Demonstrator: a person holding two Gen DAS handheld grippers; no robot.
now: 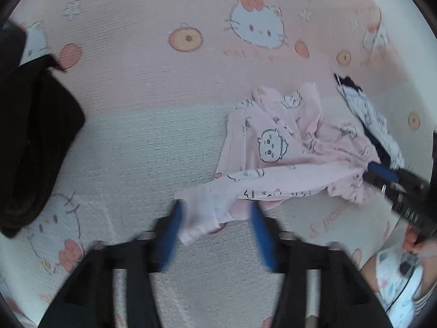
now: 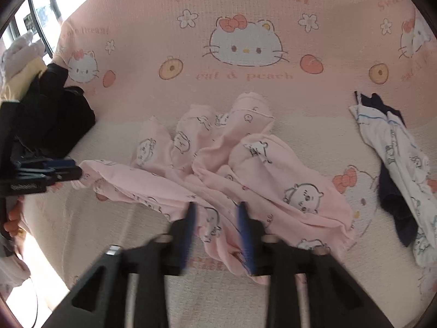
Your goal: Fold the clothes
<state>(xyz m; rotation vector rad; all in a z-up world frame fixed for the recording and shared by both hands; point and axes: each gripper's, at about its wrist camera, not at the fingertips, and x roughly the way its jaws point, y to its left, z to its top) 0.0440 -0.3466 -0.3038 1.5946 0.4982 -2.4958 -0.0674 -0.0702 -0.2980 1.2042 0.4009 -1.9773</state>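
Left wrist view: my left gripper (image 1: 215,213) stands open over the cuff of the pink top (image 1: 286,147), pads clear of the cloth; right gripper (image 2: 217,216) also open, pink hem between its fingers, no squeeze I can see; the top lies crumpled on the sheet (image 2: 245,87), black garment (image 2: 54,117) to its left, white-and-navy garment (image 2: 393,147) to its right.

Two wrist fisheyes, steeply downward, close above patterned bedsheet (image 1: 136,87); left view from left, right view from right; shared: crumpled pink garment (image 2: 245,169), sheet.
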